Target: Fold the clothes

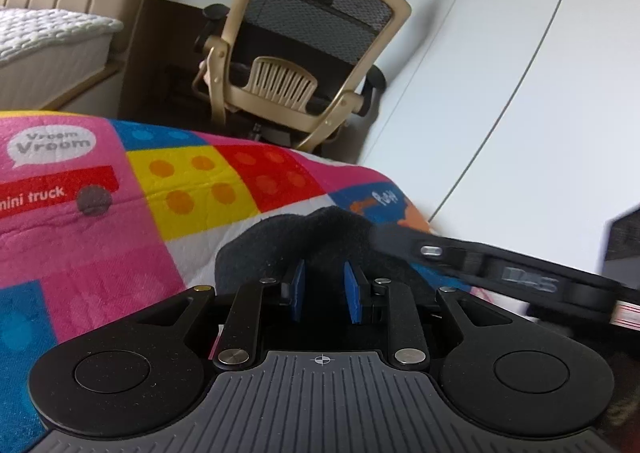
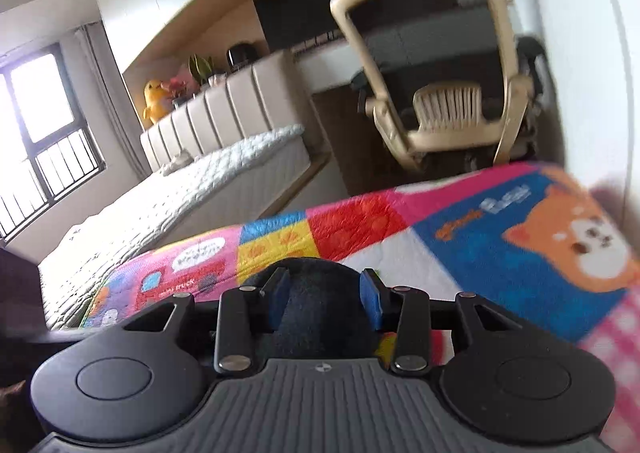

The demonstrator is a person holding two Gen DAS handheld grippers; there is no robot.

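Note:
A black garment [image 1: 320, 233] lies bunched on a bright patchwork blanket [image 1: 120, 213]. In the left wrist view my left gripper [image 1: 324, 271] is shut on a fold of this cloth, its blue pads [image 1: 298, 289] close together with the fabric pinched between them. The right gripper's black body [image 1: 520, 277] comes in blurred from the right and reaches into the same bunch. In the right wrist view my right gripper [image 2: 325, 277] is shut on a thick bulge of the black garment [image 2: 320, 317], which fills the gap between its blue pads [image 2: 370, 297].
A beige office chair [image 1: 304, 53] stands just beyond the blanket's far edge. A bed with a white quilted mattress [image 2: 180, 189] and padded headboard lies to the left, a window [image 2: 36, 113] behind it. White wardrobe doors [image 1: 500, 73] run along the right.

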